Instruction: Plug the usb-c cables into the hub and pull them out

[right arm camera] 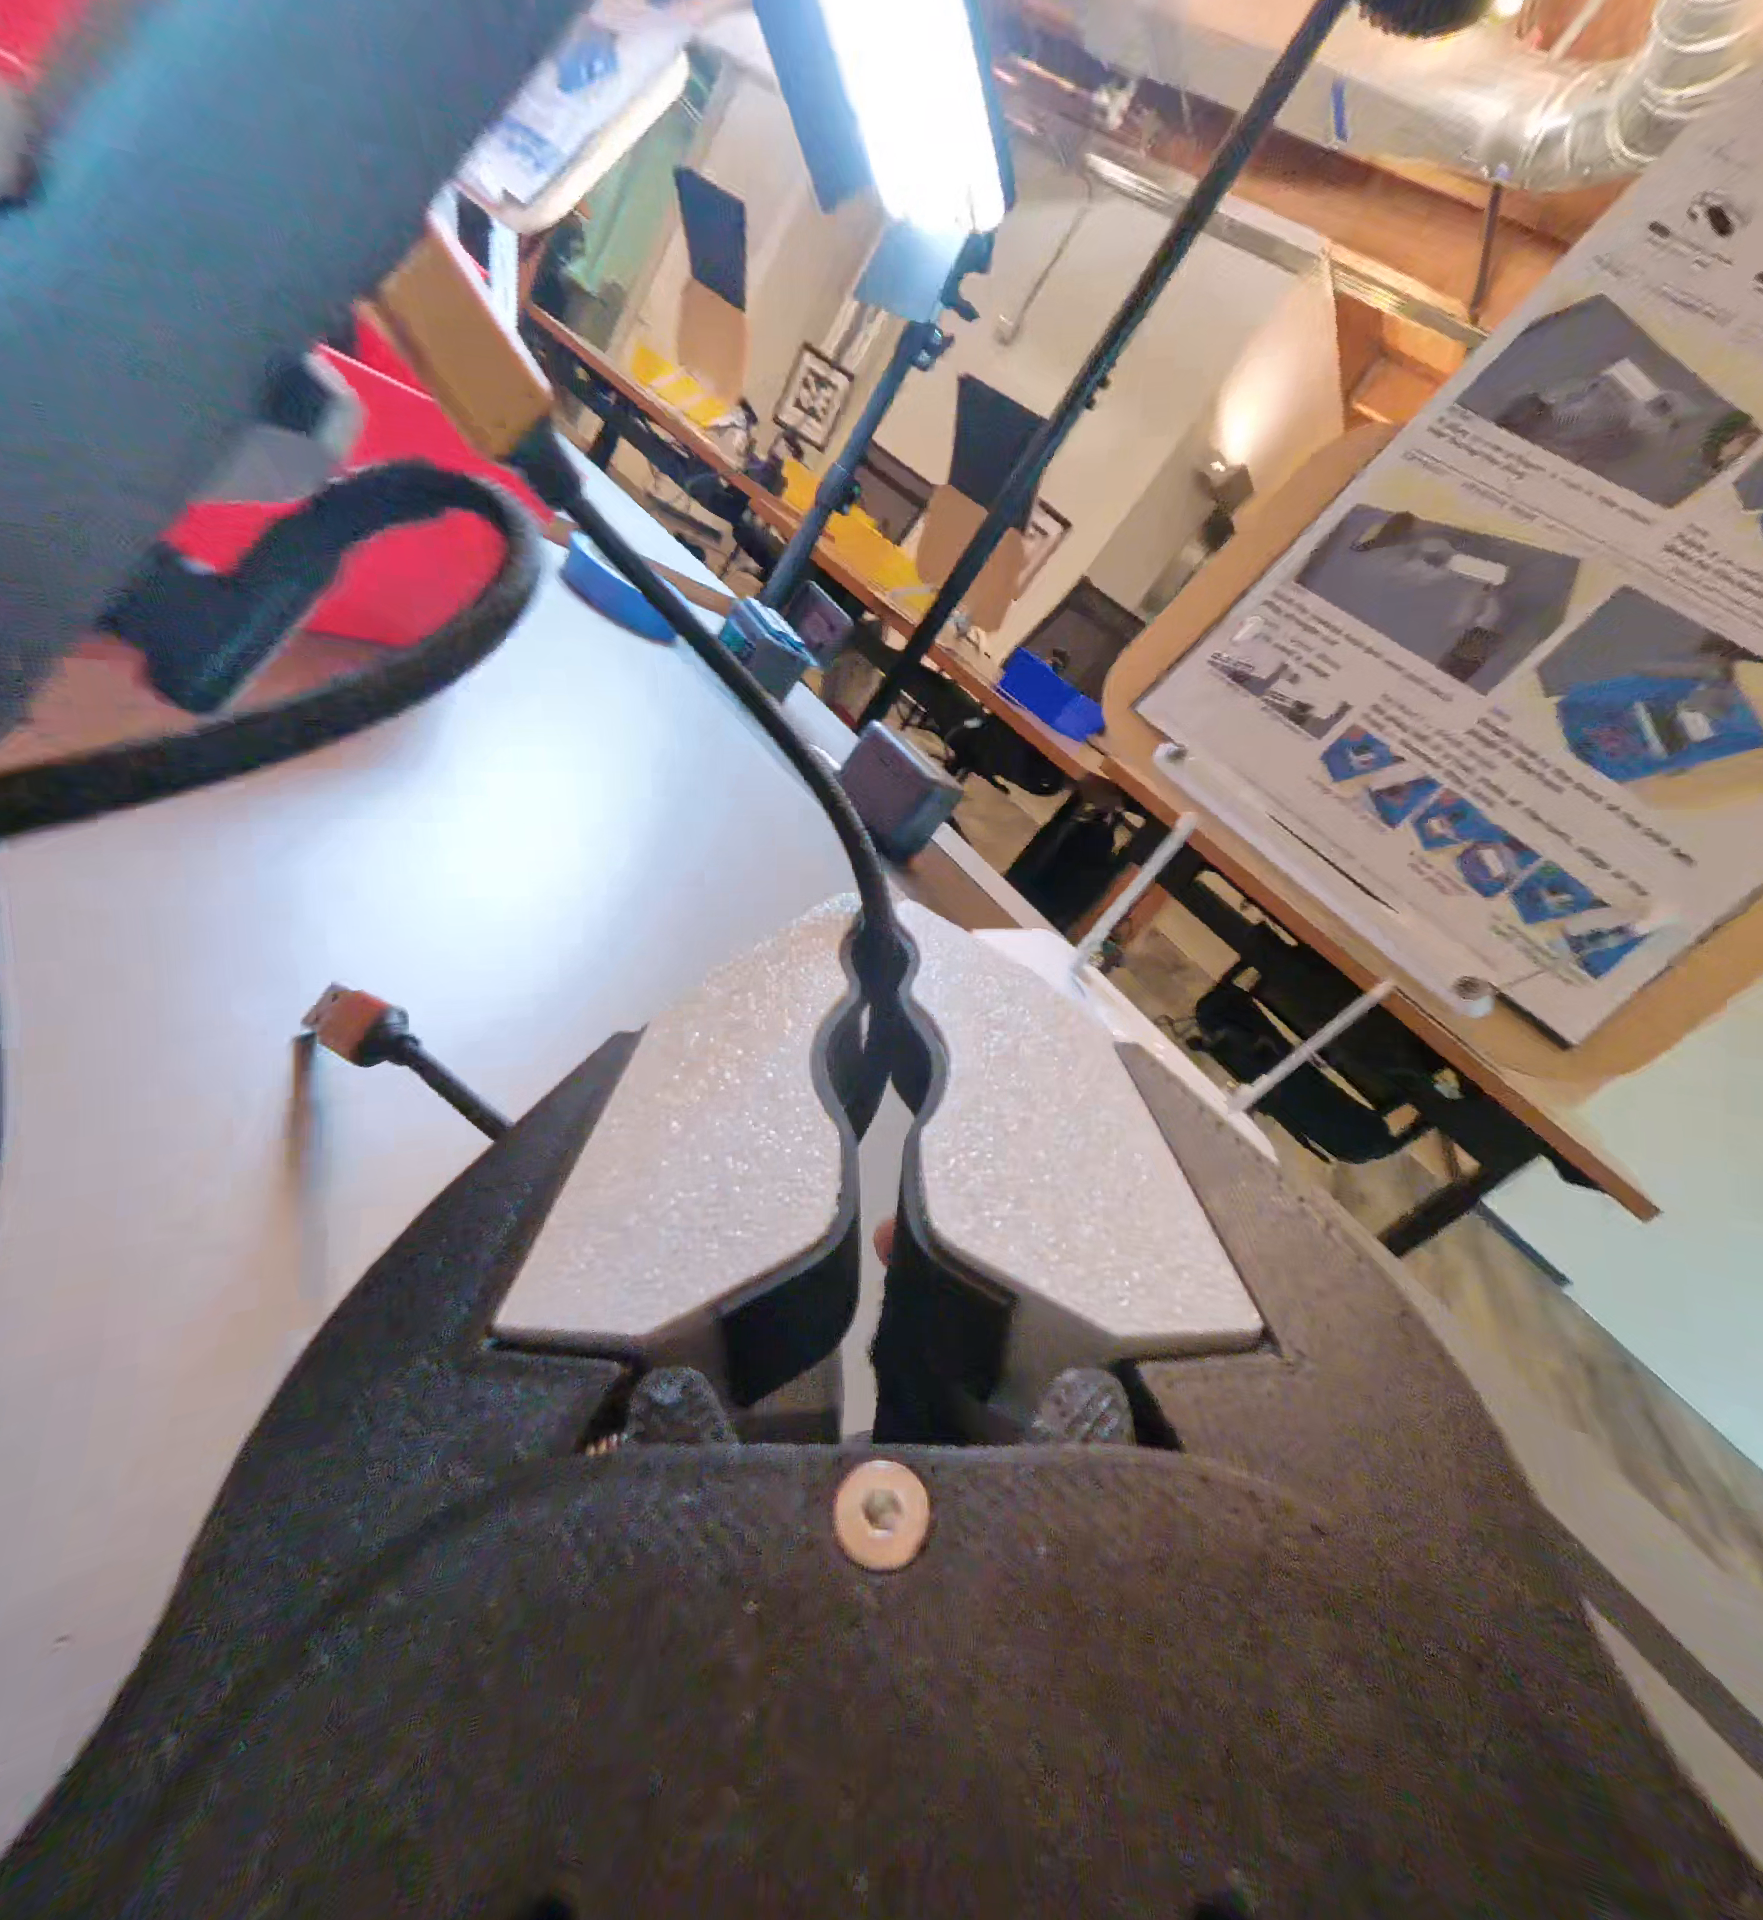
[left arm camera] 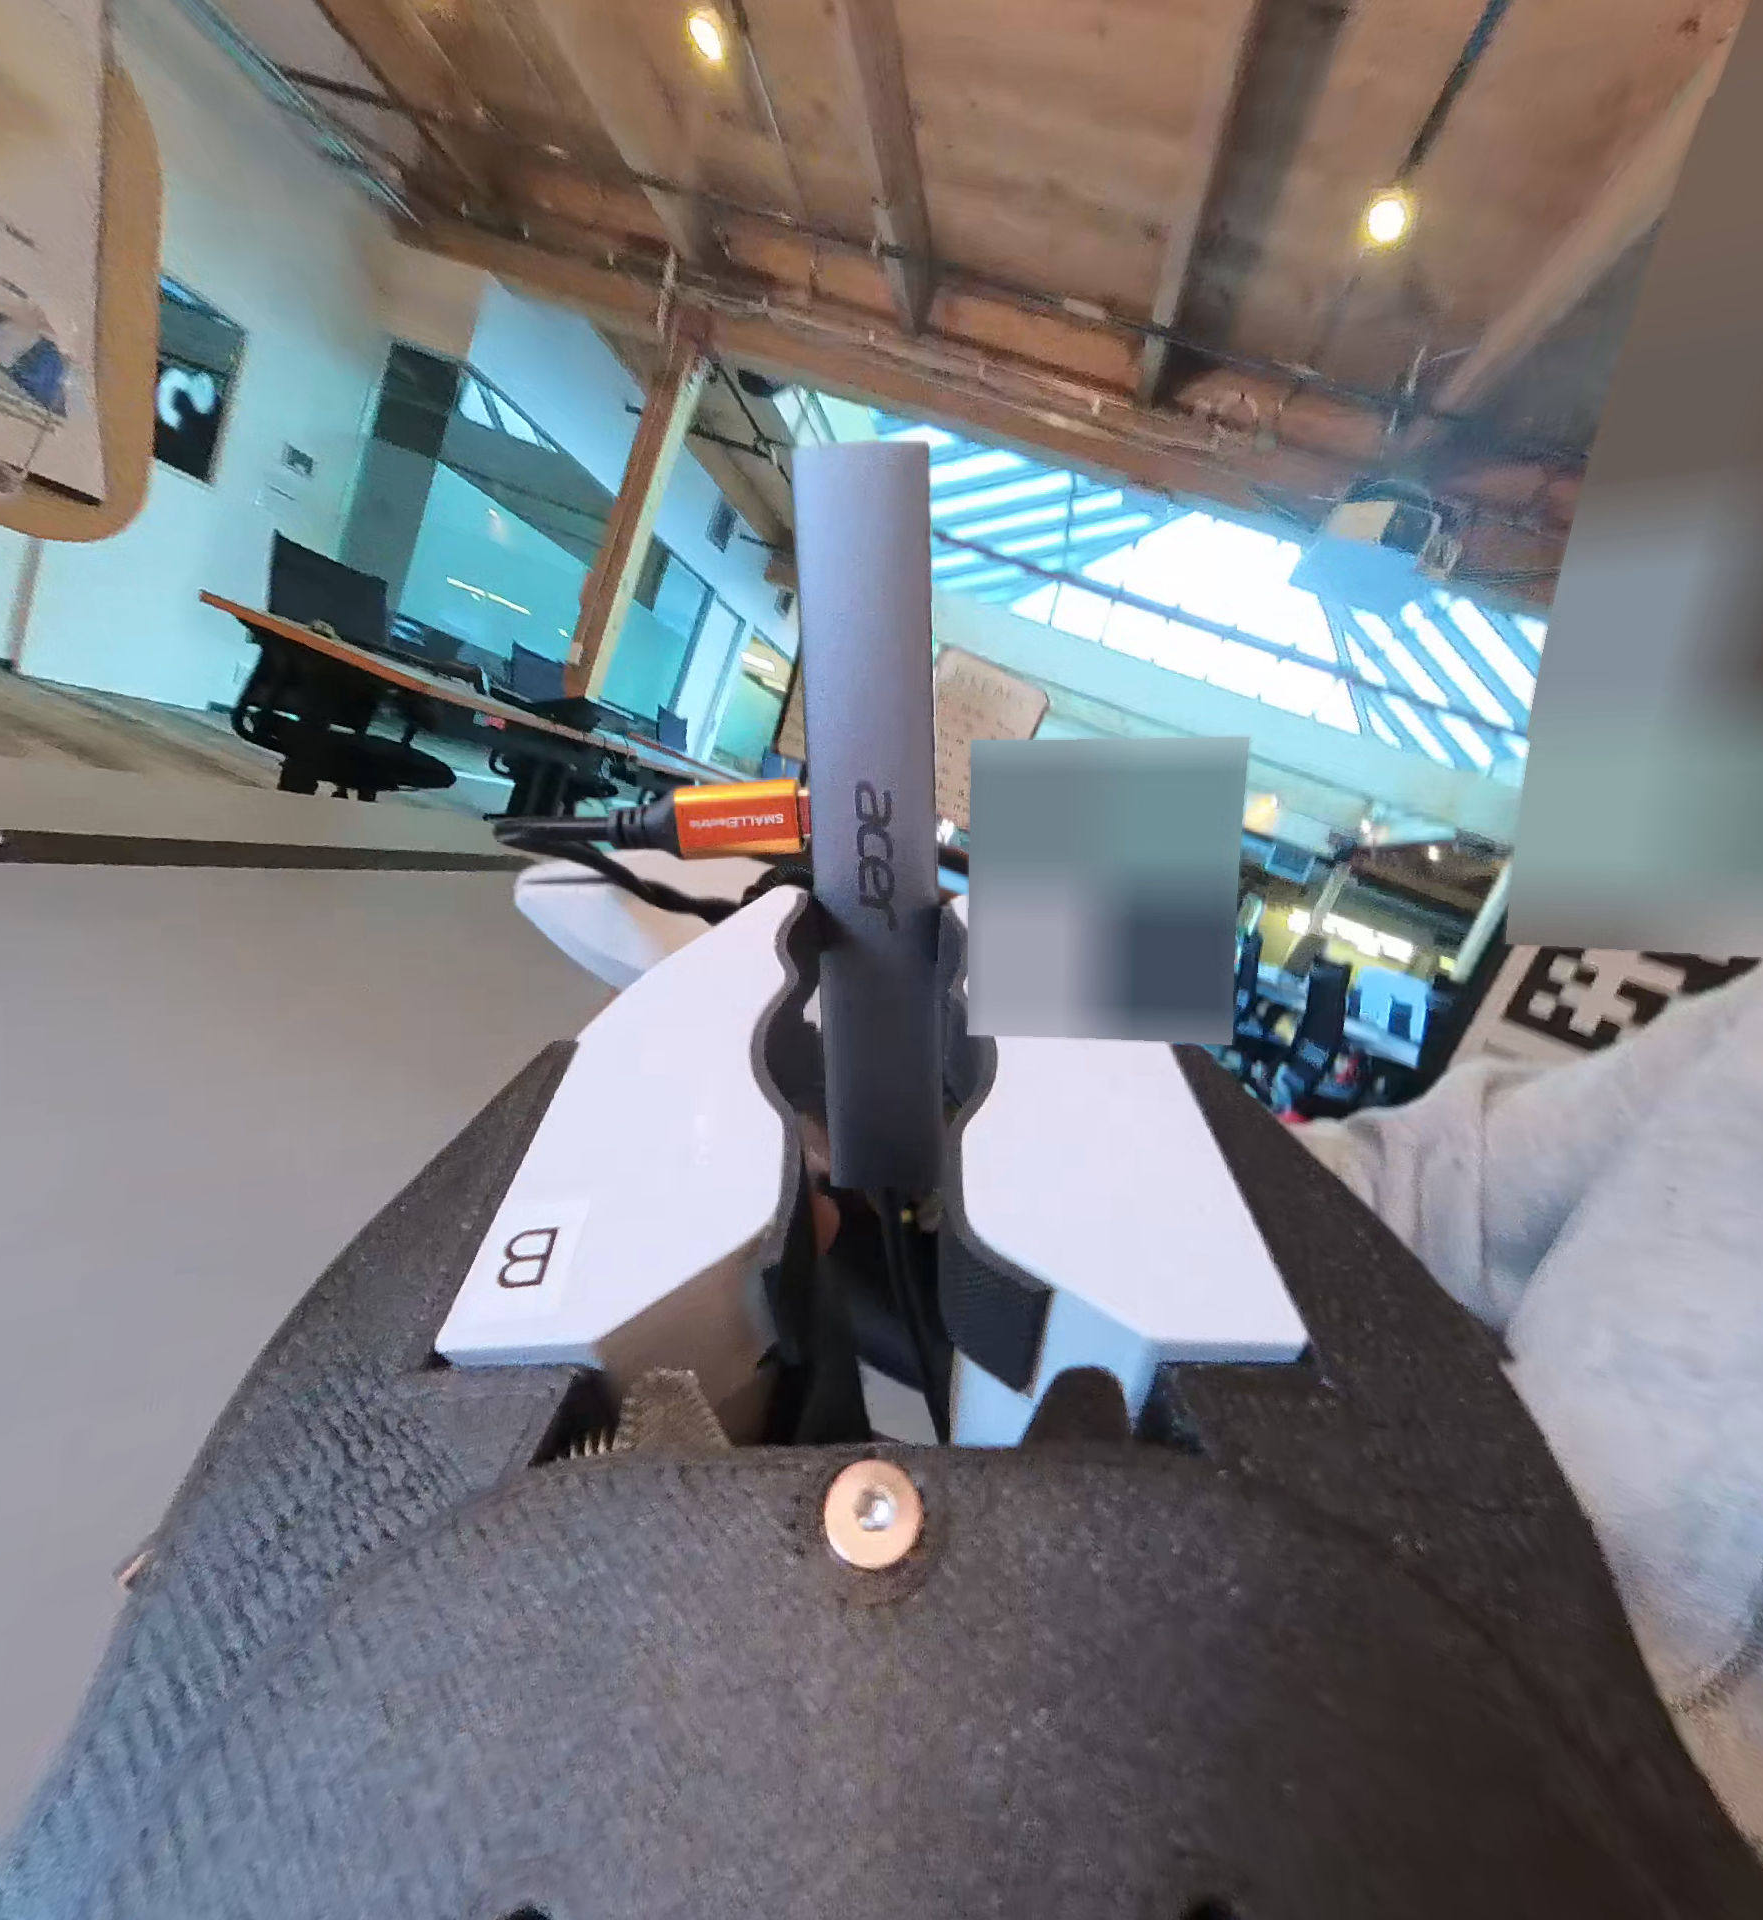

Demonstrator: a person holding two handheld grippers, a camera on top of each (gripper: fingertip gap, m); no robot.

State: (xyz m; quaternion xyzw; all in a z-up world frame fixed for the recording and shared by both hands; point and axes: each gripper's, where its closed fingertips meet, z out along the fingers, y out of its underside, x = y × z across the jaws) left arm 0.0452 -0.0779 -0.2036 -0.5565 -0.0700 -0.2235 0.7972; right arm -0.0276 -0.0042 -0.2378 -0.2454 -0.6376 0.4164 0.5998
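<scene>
- The left claw [left arm camera: 872,935] is clamped on the grey hub [left arm camera: 869,748], its white fingers [left arm camera: 690,1081] pressing the hub's lower part from both sides.
- The hub stands nearly upright, lifted clear of the pale grey surface [left arm camera: 181,1091] and pointing toward the wooden ceiling.
- An orange-sleeved usb-c plug [left arm camera: 742,821] sits in the hub's left edge, just above the fingers; its black cable [left arm camera: 565,831] runs off to the left.
- Thin dark leads hang from the hub's lower end, down between the fingers.
- A grey sleeve [left arm camera: 1635,1299] fills the right side of the left wrist view.
- The right claw [right arm camera: 882,977] is pinched shut on a black cable [right arm camera: 752,707], which leaves the fingertips and curves up and left to an orange plug [right arm camera: 461,353].
- That plug meets the hub [right arm camera: 129,312], which looms blurred at the near left of the right wrist view; whether it is fully seated I cannot tell.
- A thicker braided black cable [right arm camera: 337,696] loops out below the hub from a dark connector.
- A second orange-tipped cable end [right arm camera: 357,1023] lies loose on the surface [right arm camera: 441,831], left of the right claw.
- Farther off on the surface sit a blue roll of tape [right arm camera: 612,587] and two small grey boxes, one [right arm camera: 898,779] near the far edge.
- An instruction sheet [right arm camera: 1542,582] on a board stands at the right.
</scene>
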